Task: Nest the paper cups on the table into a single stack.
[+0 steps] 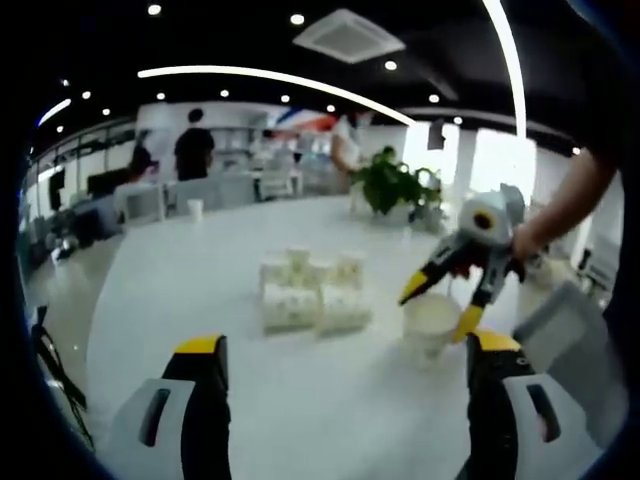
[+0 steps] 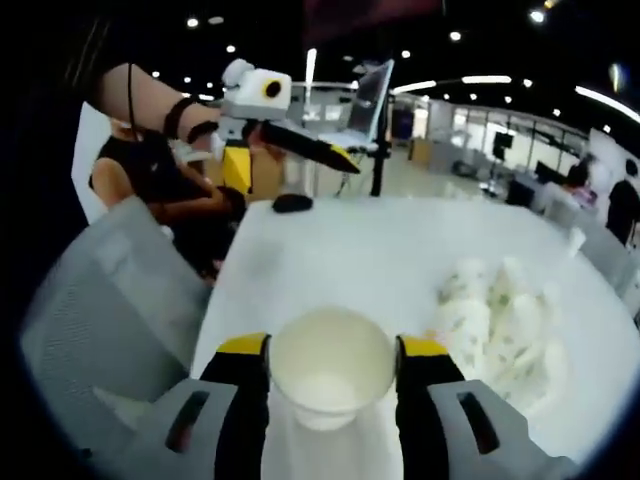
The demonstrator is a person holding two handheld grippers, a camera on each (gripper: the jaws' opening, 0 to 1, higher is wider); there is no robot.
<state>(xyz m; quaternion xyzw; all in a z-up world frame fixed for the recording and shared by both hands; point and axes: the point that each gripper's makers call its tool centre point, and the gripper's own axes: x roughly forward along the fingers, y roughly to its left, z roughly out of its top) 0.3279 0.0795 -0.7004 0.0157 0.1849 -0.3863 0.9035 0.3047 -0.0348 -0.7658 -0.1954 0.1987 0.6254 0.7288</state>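
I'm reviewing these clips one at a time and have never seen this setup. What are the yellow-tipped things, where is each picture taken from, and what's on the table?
No robot arm here: a person holds a two-pronged grasping tool in each hand, with a fisheye camera on each looking forward along its prongs.

In the left gripper view, the left tool is open over the white table, holding nothing. The right tool comes in from the right, held by the person's hand, around a paper cup.

The right gripper view looks along that right tool: its yellow tips sit against either side of the cup's rim. The left tool shows at upper left.

A cluster of patterned paper cups lies on the table, waiting to be stacked.
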